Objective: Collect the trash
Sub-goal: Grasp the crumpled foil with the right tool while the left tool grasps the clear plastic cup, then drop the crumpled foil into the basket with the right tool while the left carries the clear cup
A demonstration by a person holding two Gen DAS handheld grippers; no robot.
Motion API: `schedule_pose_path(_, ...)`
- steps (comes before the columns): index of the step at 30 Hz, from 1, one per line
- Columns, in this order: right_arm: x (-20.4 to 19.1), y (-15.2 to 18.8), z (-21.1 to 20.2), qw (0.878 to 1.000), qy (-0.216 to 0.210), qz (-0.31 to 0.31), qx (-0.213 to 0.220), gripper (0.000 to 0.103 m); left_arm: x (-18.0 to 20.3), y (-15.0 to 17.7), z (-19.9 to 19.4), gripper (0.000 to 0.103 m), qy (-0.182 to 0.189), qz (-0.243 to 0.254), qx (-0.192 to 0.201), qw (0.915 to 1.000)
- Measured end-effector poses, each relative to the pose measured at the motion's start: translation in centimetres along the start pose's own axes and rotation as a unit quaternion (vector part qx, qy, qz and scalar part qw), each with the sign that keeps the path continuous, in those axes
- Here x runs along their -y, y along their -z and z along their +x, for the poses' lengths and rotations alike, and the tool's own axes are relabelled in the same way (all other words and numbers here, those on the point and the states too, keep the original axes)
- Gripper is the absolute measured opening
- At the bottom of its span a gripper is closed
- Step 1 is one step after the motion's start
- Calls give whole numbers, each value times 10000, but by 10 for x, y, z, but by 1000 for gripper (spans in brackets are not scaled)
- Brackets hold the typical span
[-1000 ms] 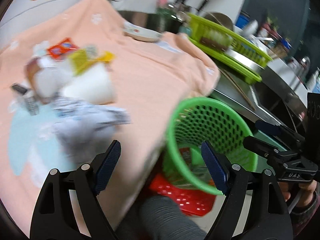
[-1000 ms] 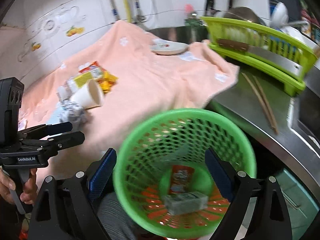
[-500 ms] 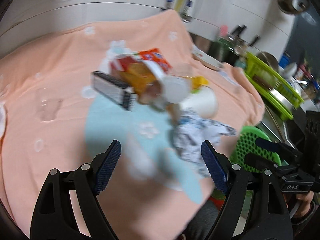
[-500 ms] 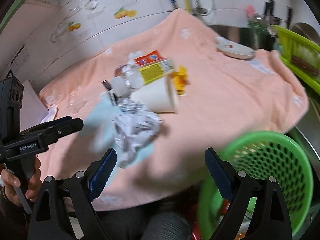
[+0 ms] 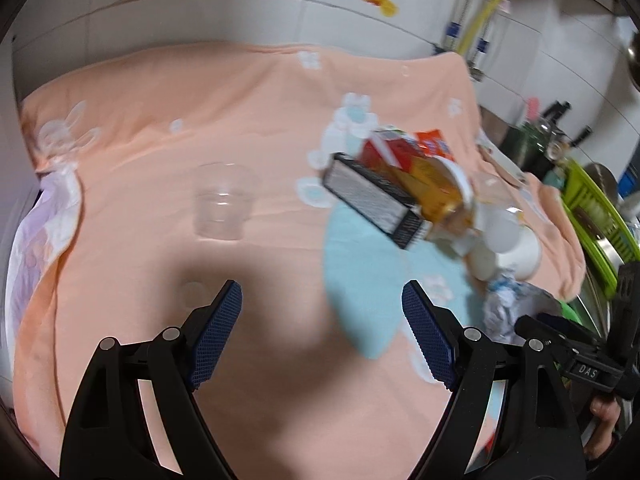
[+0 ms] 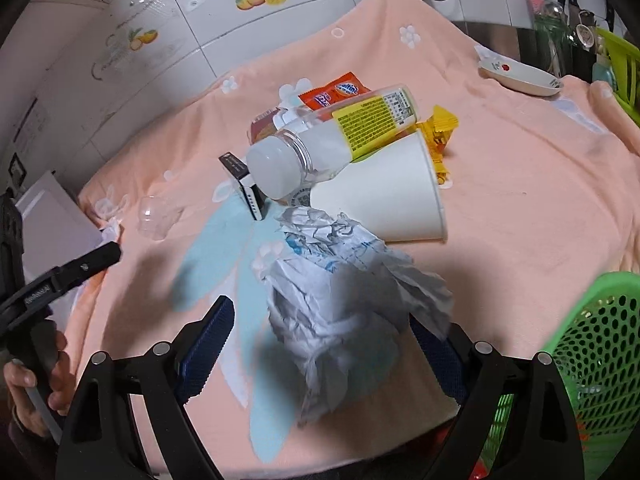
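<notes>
Trash lies piled on a peach cloth [image 6: 520, 184]: crumpled paper [image 6: 340, 292], a white paper cup [image 6: 392, 196], a bottle with a yellow label [image 6: 340, 140], an orange sachet [image 6: 336, 90], a yellow wrapper [image 6: 440, 140] and a black box [image 6: 244, 184]. My right gripper [image 6: 320, 348] is open, and the crumpled paper sits between its fingers without being pressed. My left gripper [image 5: 322, 336] is open over bare cloth, nothing between its fingers. A clear plastic cup [image 5: 222, 208] stands ahead of it to the left, the black box [image 5: 372, 200] to the right. The green basket [image 6: 592, 360] is at the right edge.
A small dish [image 6: 520, 76] rests on the cloth's far right corner, with a green dish rack [image 6: 620, 64] and utensils beyond. A tiled wall backs the cloth. The other gripper [image 6: 60, 280] shows at the left, held by a hand [image 6: 36, 380].
Both views have swung left, away from the green basket and onto the trash pile. The right gripper has closed in around the crumpled paper. The left one now faces bare cloth near the clear cup.
</notes>
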State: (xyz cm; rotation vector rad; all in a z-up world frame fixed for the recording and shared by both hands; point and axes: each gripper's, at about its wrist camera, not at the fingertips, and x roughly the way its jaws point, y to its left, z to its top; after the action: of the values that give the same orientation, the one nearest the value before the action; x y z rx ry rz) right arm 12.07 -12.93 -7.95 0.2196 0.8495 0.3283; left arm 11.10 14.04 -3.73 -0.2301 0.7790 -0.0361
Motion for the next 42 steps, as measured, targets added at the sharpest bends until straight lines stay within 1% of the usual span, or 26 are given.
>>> schedule_pose_path(4, -1, -1, 15, 9998, 180, -61, -58, 86, -24, -3, 10, 83, -270, -198, -30, 9994)
schedule_pose_path(7, -1, -1, 23, 9997, 190, -32, -120, 83, -37, -7, 19, 84, -405, -307, -64, 9987)
schedule_pose_path(12, -4, 1, 28, 9992, 347, -168, -98, 77, -52, -21, 36, 84, -571, -450, -90, 9973)
schedule_pose_path(16, -5, 2, 25, 9989, 394, -234, -47, 73, -56, -33, 47, 84, -647, -425, -62, 9970)
schedule_pose_path(18, -7, 2, 24, 9987, 413, -287, -32, 70, -57, -40, 55, 84, -744, -359, -79, 9966)
schedule_pose_path(24, -12, 3, 17, 9978, 449, -490, 38, 63, -64, -56, 81, 84, -764, -380, -270, 9960)
schedule_pose_path(28, -12, 4, 13, 9979, 400, -502, 54, 58, -69, -61, 97, 84, -701, -459, -402, 9957)
schedule_pose_path(31, -12, 4, 8, 9982, 339, -494, 80, 55, -70, -64, 106, 84, -684, -436, -423, 9958)
schedule_pose_path(34, -13, 6, 4, 9984, 259, -496, 94, 52, -69, -66, 111, 77, -644, -409, -435, 9961)
schedule_pose_path(36, -13, 7, 1, 9985, 233, -490, 109, 51, -68, -66, 114, 63, -581, -372, -485, 9964)
schedule_pose_path(37, -13, 8, 0, 9985, 218, -483, 114, 50, -68, -66, 114, 61, -568, -356, -491, 9965)
schedule_pose_path(42, -12, 9, -8, 9991, 83, -398, 155, 47, -66, -63, 108, 59, -522, -358, -367, 9973)
